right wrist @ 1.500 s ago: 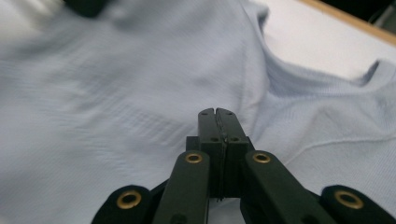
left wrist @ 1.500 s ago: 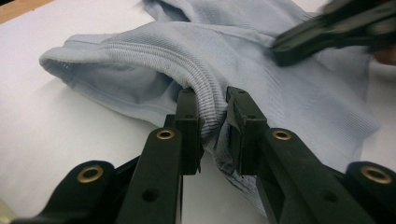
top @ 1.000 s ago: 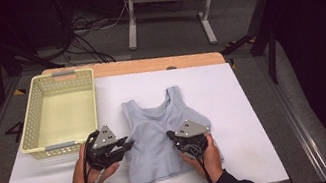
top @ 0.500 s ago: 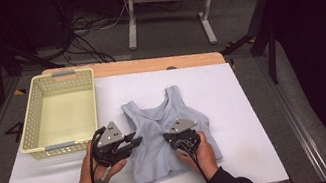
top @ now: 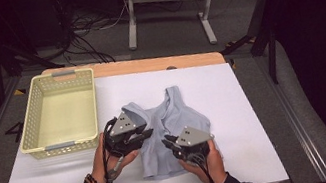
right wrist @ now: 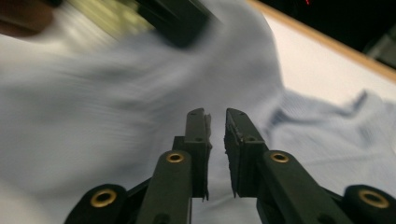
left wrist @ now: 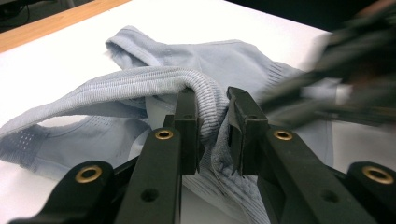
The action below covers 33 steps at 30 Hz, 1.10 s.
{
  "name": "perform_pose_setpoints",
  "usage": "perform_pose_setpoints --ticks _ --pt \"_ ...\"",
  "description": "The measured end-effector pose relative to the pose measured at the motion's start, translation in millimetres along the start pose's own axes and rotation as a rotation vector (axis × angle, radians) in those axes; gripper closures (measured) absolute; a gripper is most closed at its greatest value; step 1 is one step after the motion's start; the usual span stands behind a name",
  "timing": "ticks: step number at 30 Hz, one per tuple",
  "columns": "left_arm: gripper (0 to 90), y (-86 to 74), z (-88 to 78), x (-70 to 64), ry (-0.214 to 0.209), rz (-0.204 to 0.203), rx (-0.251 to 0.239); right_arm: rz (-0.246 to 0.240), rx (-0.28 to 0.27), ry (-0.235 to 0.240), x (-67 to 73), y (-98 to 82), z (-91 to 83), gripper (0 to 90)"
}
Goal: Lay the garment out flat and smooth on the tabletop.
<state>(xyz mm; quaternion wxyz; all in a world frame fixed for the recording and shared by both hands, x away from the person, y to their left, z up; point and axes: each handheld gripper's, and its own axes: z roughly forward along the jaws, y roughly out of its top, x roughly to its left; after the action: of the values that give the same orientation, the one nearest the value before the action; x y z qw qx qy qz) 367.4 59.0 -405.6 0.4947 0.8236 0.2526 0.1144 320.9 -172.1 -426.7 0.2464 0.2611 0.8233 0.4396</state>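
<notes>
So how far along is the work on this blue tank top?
Early. The light-blue tank top is partly folded: the left gripper clamps its ribbed edge, pulled over the body. The right gripper, jaws just opening, holds nothing. The yellow basket holds nothing yet; folding likely remains.

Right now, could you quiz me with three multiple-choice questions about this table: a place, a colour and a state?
1. Where is the basket relative to the top? A) left of it B) right of it C) on it
2. What colour is the top? A) red B) pale blue C) black
3. The left gripper is: A) wide open B) clamped on a fold of the top C) holding a cup
Answers: 1 A, the high view shows it at the left; 2 B, the cloth is pale blue throughout; 3 B, ribbed cloth sits pinched between its jaws.
</notes>
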Motion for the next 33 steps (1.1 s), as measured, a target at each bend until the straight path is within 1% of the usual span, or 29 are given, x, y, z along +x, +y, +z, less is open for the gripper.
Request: perform_pose_setpoints --ticks 2,4,5,6,7,8,9,10,11,12,13,14,16,17,18,19,20,21,23,24,26,27,29,31,33 --pt "75.9 -0.5 1.3 0.2 0.002 -0.007 0.002 -0.011 -0.047 0.033 12.9 2.8 -13.8 75.3" --pt "75.9 -0.5 1.3 -0.4 0.004 -0.008 0.003 -0.060 -0.082 0.066 31.0 5.2 -27.4 71.3" --pt "75.9 -0.4 1.3 -0.7 0.008 -0.006 0.002 -0.067 -0.101 0.081 38.8 5.3 -31.6 68.4" --pt "75.9 -0.6 1.5 -1.0 0.008 -0.008 0.001 -0.071 -0.108 0.102 47.8 5.5 -34.6 60.9" --pt "75.9 -0.6 1.5 -1.0 0.008 -0.008 0.001 -0.071 -0.108 0.102 47.8 5.5 -34.6 60.9" --pt "76.0 -0.9 2.2 -1.2 0.011 -0.009 0.005 -0.061 -0.119 0.126 62.1 6.2 -35.9 48.7" --pt "76.0 -1.1 2.7 -1.3 0.015 -0.008 0.006 -0.049 -0.120 0.139 66.3 6.2 -35.1 45.1" --pt "76.1 -1.5 3.5 -1.9 0.030 -0.009 0.010 -0.046 -0.118 0.152 70.2 6.2 -33.1 41.6" --pt "76.3 -1.9 3.8 -2.7 0.040 -0.011 0.010 -0.043 -0.104 0.157 77.0 6.0 -28.4 38.0" --pt "76.6 -2.4 3.9 -3.8 0.049 -0.009 0.010 -0.050 -0.090 0.146 79.8 5.4 -25.0 36.1" --pt "76.6 -2.8 4.1 -4.9 0.051 -0.006 0.011 -0.042 -0.072 0.130 82.1 4.6 -19.6 34.7" --pt "76.7 -2.9 4.3 -6.1 0.053 -0.003 0.014 -0.024 -0.053 0.115 82.9 3.4 -14.2 33.5" --pt "76.7 -2.8 4.7 -8.1 0.051 -0.001 0.012 -0.010 -0.008 0.067 81.9 0.9 -4.3 33.0" --pt "76.7 -2.7 5.0 -8.5 0.055 0.004 0.013 -0.003 0.007 0.059 80.3 -0.5 -0.4 36.7" --pt "76.7 -2.8 5.2 -8.5 0.055 0.003 0.013 0.000 0.026 0.056 78.6 -2.1 1.9 46.8" --pt "76.7 -3.0 5.3 -8.3 0.058 0.001 0.015 -0.007 0.034 0.047 77.9 -2.7 2.4 51.0" --pt "76.7 -3.1 5.2 -7.8 0.060 0.002 0.019 -0.009 0.035 0.042 76.7 -3.5 1.7 55.9" --pt "76.6 -3.2 5.1 -7.6 0.060 0.001 0.019 -0.004 0.023 0.051 75.4 -4.2 -0.1 64.5" --pt "76.4 -2.7 4.9 -7.8 0.058 -0.002 0.012 -0.008 0.000 0.065 73.3 -4.8 -5.2 77.0" --pt "76.4 -2.2 4.9 -7.8 0.057 0.004 0.011 -0.014 -0.006 0.069 72.5 -4.6 -7.7 79.8" --pt "76.3 0.1 6.4 -8.6 0.057 0.007 0.009 -0.031 -0.009 0.071 69.7 -4.5 -12.8 82.6" --pt "76.3 1.3 6.9 -8.8 0.056 0.011 0.011 -0.029 -0.008 0.075 66.3 -4.8 -15.8 83.3" --pt "76.3 5.9 8.6 -10.6 0.054 0.015 0.011 -0.012 -0.019 0.078 60.4 -5.2 -20.8 83.5" --pt "76.0 11.9 12.1 -12.5 0.045 0.021 0.010 0.006 -0.033 0.066 55.0 -5.3 -28.6 83.5" --pt "75.4 21.4 19.3 -13.1 0.015 0.020 0.006 0.019 -0.051 0.046 50.7 -6.0 -38.0 83.6"
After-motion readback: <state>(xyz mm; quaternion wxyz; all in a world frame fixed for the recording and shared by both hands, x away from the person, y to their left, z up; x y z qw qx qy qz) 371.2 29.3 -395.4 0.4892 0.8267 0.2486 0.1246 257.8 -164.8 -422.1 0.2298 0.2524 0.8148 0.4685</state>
